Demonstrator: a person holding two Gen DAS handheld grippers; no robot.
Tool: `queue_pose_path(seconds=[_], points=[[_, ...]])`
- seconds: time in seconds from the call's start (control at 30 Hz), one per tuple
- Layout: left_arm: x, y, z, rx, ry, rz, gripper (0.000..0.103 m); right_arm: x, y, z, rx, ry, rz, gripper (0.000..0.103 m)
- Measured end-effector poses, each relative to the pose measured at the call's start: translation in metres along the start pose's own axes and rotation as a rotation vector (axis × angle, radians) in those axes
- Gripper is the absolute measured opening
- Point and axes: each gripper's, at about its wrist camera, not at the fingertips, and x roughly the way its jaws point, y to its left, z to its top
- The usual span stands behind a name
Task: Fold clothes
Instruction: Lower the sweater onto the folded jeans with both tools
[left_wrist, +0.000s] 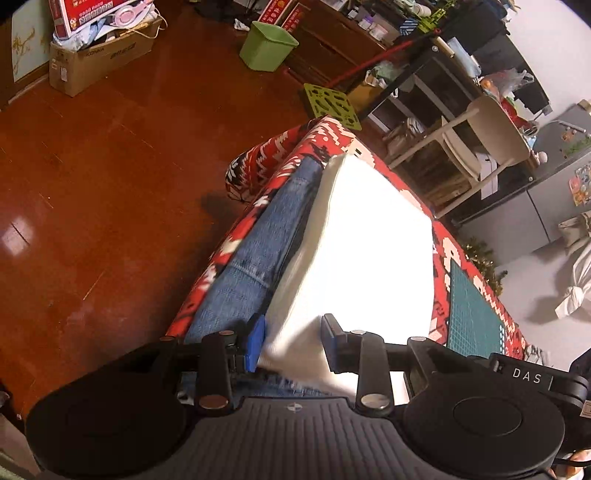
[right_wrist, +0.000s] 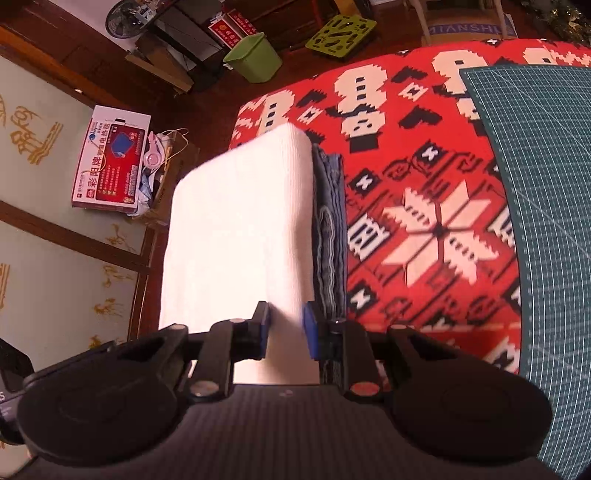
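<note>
A folded white garment (left_wrist: 365, 240) lies on top of folded blue jeans (left_wrist: 251, 258) at the corner of a table covered in a red patterned cloth (left_wrist: 332, 140). My left gripper (left_wrist: 293, 341) has its blue pads on either side of the white garment's near edge and grips it. In the right wrist view the white garment (right_wrist: 240, 229) lies beside the jeans (right_wrist: 328, 236) on the red cloth (right_wrist: 424, 221). My right gripper (right_wrist: 286, 334) is shut on the white garment's near edge.
A green cutting mat (right_wrist: 546, 221) covers the table's right side. Beyond the table edge is a dark wood floor (left_wrist: 92, 184) with a cardboard box (left_wrist: 92, 62), a green bin (left_wrist: 267, 46), a white chair (left_wrist: 480, 147) and cluttered shelves.
</note>
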Motion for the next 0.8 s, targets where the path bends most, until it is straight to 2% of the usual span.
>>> queue_pose_path(seconds=[0.3,0.4,0.43,0.53,0.73,0.8], points=[[-0.003,0.0,-0.017,0.006,-0.005,0.016,0.033,-0.007,-0.006,-0.027,0.008,0.017,0.001,0.025],[-0.002,0.0,-0.02,-0.004,-0.009,0.017,0.033,-0.006,-0.006,-0.03,0.01,0.021,0.004,0.028],[-0.002,0.0,-0.021,-0.006,-0.006,0.017,0.034,-0.005,-0.006,-0.03,0.004,0.026,0.005,0.034],[-0.001,-0.001,-0.023,-0.005,0.005,0.015,0.034,0.0,-0.005,-0.031,-0.005,0.036,-0.015,0.035],[0.002,-0.004,-0.028,0.001,0.028,0.011,0.031,-0.004,-0.006,-0.036,0.009,0.014,-0.005,0.022],[0.003,-0.006,-0.03,0.002,0.036,0.009,0.024,-0.008,-0.002,-0.038,-0.013,0.0,-0.015,0.02]])
